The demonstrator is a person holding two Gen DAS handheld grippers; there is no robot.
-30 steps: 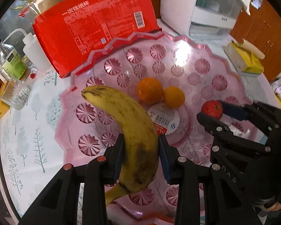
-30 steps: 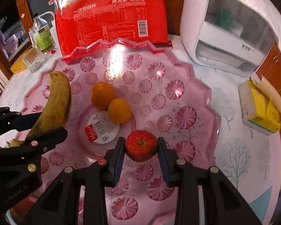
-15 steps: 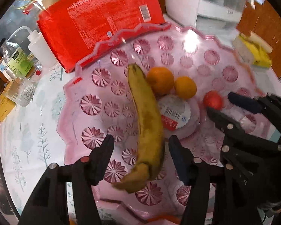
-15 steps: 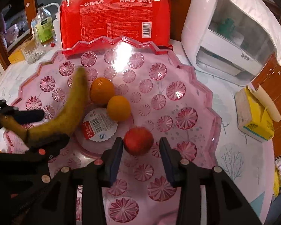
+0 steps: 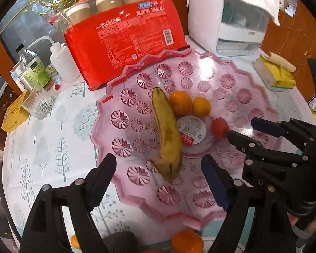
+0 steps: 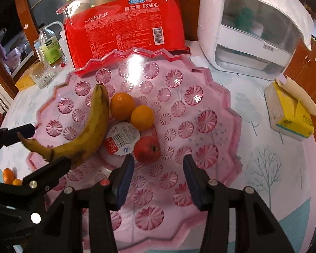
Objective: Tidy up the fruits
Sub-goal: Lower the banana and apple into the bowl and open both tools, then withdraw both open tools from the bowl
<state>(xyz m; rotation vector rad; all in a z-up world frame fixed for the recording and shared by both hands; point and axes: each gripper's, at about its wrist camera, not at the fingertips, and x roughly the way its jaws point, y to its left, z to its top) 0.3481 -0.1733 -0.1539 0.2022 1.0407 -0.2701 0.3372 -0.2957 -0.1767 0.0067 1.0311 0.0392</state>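
Both fruits have left the jaws since a second ago: the banana [image 5: 167, 135], then clamped in the left gripper [image 5: 158, 181], now lies flat on the pink tray [image 6: 217, 97], and the small red fruit [image 6: 147, 149], then pinched in the right gripper [image 6: 159, 176], sits on the tray floor.

Left gripper: jaws opening, standing wide, nothing between the pads; released. The banana's stem end lies just ahead of the fingertips. Right gripper: jaws opening, pads apart from the red fruit, which rests just beyond the tips beside the round label [image 6: 122, 139]; released.

Placement: the banana curves along the two oranges [image 6: 122, 105], its far tip near the larger one. More oranges [image 5: 186, 242] remain on the table by the tray's near edge, so the task looks unfinished.

Risks noted:
- The red fruit is round and lies close to the right fingertips; a careless withdrawal could nudge it rolling across the smooth tray.
- The left fingers flank the banana's stem; pulling back low could drag it against the oranges and scatter them.
- The two grippers stand close together over the tray; reaching for the loose oranges could cross them.
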